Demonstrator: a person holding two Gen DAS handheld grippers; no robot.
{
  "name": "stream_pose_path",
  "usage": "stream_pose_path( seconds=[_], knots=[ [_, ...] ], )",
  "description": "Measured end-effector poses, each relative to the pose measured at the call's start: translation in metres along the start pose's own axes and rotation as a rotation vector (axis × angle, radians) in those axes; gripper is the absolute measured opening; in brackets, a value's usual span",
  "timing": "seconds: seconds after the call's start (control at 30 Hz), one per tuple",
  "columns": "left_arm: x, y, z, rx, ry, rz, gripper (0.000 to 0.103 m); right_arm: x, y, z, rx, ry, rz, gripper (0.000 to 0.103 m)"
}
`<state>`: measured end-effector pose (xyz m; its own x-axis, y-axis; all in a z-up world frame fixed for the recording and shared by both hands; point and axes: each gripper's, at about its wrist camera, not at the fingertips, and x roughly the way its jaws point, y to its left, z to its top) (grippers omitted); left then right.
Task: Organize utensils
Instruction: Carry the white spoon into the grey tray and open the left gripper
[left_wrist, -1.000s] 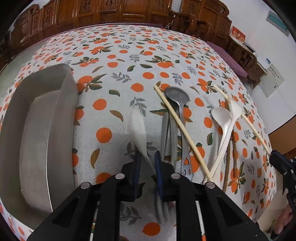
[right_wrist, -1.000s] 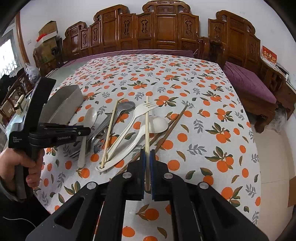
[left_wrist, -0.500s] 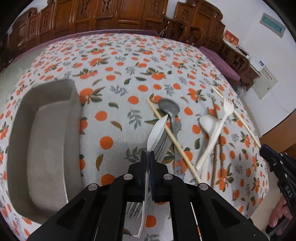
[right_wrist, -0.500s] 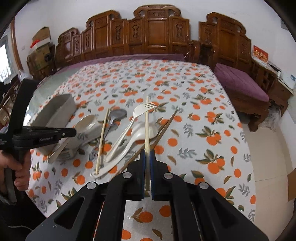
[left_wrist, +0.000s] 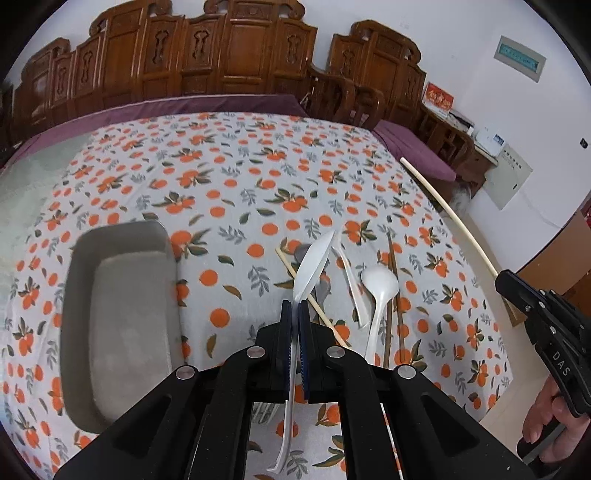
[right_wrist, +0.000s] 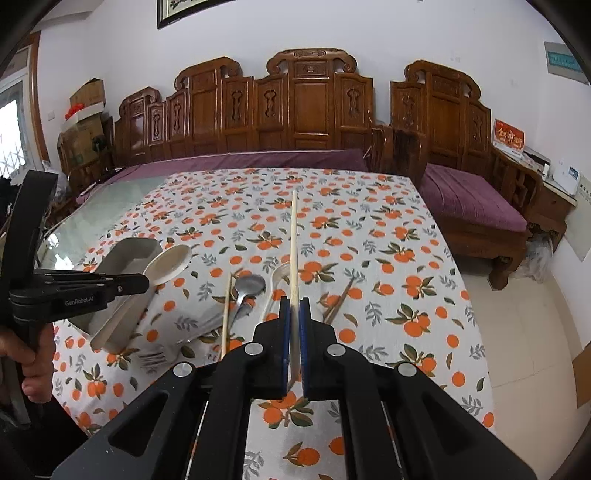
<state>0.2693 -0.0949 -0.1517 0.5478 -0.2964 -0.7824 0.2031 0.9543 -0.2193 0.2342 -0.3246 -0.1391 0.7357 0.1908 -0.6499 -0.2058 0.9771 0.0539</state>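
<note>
Carved wooden benches with purple cushions line the white wall behind the table (left_wrist: 258, 177), which carries an orange-print cloth.

At the left of the cloth sits the grey tray (left_wrist: 114, 317), with nothing visible in it. This tray is judged to be the destination for the utensils.

The left hand-held gripper (left_wrist: 294, 314) is fully closed on the handle of a white plastic spoon (left_wrist: 312, 264). The spoon is clear of the table; its bowl points forward and its handle end hangs below the jaws. One second earlier these jaws stood apart around the handle while the spoon lay flat on the cloth. They have since closed, and the spoon now sits well above the pile.

Below it, the remaining utensils lie in a loose group: a pale chopstick (left_wrist: 314, 302), a metal spoon (right_wrist: 251, 286), a white fork (left_wrist: 351, 280), a second white spoon (left_wrist: 378, 291) and a pair of dark chopsticks (left_wrist: 393, 291).

The right hand-held gripper (right_wrist: 294, 325) is closed on another pale chopstick (right_wrist: 293, 251), which points straight ahead. One second earlier this chopstick rested across the pile with the jaws already clamped on it; it now hangs free above the cloth.

Both picks are complete. Transfer to the tray is judged to be the next step.
</note>
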Motion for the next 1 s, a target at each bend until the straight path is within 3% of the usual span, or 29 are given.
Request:
stream_pose_path(
  seconds=[0.5, 1.0],
  knots=[
    [-0.026, 0.053, -0.004, -0.035, -0.025, 0.06, 0.003, 0.011, 0.071, -0.007, -0.06, 0.041, 0.091, 0.006],
    [0.0, 0.114, -0.009, -0.086, 0.028, 0.185, 0.003, 0.022, 0.121, -0.013, -0.106, 0.078, 0.152, 0.006]
  ],
)
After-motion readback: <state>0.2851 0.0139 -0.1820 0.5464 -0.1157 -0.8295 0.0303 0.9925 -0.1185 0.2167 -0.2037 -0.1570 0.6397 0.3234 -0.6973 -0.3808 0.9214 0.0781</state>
